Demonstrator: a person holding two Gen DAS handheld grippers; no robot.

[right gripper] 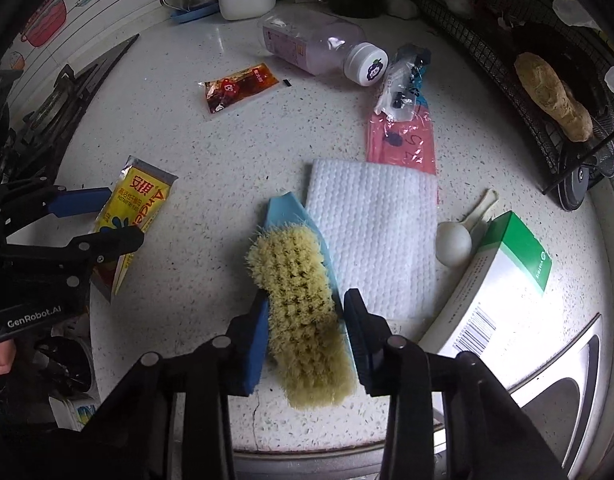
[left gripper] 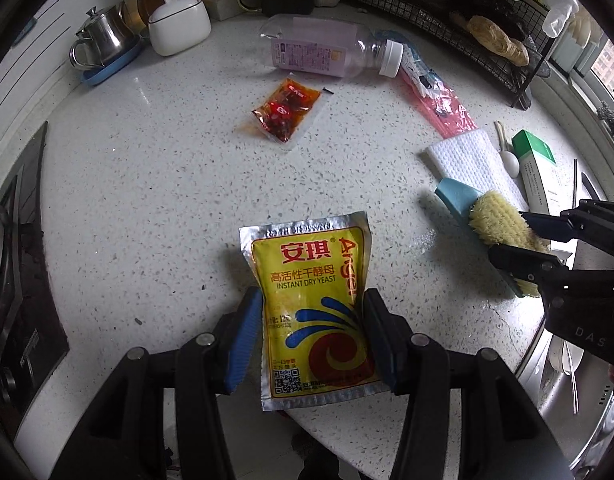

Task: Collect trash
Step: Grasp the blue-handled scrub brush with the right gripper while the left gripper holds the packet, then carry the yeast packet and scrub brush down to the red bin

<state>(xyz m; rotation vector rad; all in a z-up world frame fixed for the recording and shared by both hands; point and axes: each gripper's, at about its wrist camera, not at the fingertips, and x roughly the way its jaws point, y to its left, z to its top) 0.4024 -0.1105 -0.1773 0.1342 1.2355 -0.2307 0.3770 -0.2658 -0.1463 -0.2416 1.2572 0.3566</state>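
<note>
A yellow instant dry yeast packet sits between the blue pads of my left gripper, which is shut on its sides just above the speckled white counter. From the right wrist view the same gripper holds the packet at the left. My right gripper is shut on a scrub brush with yellow bristles and a light blue back, both pads against its sides. An empty plastic bottle, a red sauce sachet and a pink wrapper lie further back.
A white cloth lies under the brush's right side, with a white spoon and a green-and-white box beside it. A black wire rack stands back right, a steel pot and white jar back left, a stove at left.
</note>
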